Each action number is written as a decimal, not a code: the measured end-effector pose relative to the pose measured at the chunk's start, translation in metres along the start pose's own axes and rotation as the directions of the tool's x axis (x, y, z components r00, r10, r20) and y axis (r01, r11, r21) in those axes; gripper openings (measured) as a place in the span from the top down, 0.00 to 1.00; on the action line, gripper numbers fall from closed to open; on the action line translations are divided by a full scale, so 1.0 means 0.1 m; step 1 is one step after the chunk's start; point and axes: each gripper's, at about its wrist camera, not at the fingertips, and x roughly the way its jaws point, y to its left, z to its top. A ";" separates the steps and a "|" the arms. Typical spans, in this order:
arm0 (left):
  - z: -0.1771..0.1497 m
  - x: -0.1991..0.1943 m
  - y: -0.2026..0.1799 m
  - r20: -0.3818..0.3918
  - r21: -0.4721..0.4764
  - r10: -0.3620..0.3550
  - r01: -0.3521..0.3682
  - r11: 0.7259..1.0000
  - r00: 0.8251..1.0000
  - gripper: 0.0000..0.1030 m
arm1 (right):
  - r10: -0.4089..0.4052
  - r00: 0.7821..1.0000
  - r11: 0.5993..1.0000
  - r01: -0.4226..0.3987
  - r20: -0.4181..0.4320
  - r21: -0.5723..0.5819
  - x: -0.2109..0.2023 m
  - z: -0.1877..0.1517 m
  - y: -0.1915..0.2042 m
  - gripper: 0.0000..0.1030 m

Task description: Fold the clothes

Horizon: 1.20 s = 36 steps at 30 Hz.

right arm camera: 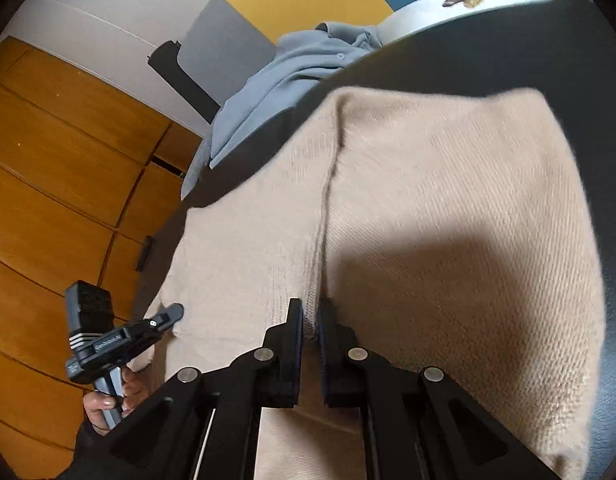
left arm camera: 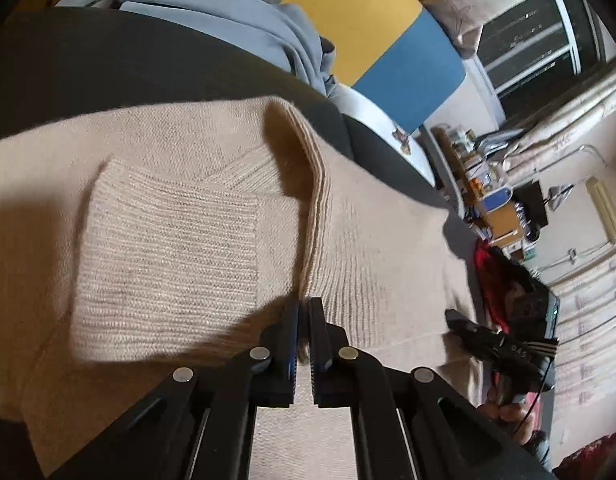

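both grippers level over the table: left gripper [left arm camera: 304, 304] and right gripper [right arm camera: 311, 312] each pinch the beige sweater [left arm camera: 168, 240]

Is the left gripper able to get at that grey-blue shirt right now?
Probably not: the left gripper is shut on the beige sweater, and the grey-blue shirt lies beyond it across the dark table.

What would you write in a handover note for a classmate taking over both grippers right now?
Left gripper: shut on the beige sweater, pinching a ribbed folded edge.
Right gripper: shut on the same sweater at another folded edge.
The sweater lies on the dark table; a grey-blue garment waits crumpled at the far end.
Done: one ribbed end is folded onto the body.
Left: finish this fold, then the grey-blue garment.
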 end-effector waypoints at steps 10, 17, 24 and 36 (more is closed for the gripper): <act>0.50 0.00 -0.37 0.112 0.053 -0.005 -0.001 0.999 0.994 0.91 | -0.078 0.986 0.951 0.117 0.144 -0.285 -0.13 0.29 0.80 0.89; 0.72 0.48 -0.35 0.078 0.092 0.087 -0.094 0.991 0.993 0.91 | -0.191 0.974 0.910 0.223 0.124 -0.349 0.42 0.68 0.98 0.88; 0.70 0.75 -0.12 0.115 0.120 0.153 -0.167 0.979 0.981 0.90 | -0.261 0.954 0.898 0.296 0.146 -0.327 0.67 0.67 0.51 0.88; 0.24 0.39 -0.54 0.145 0.232 0.166 -0.197 0.953 0.975 0.81 | -0.270 0.949 0.889 0.310 0.161 -0.337 0.64 0.63 0.54 0.86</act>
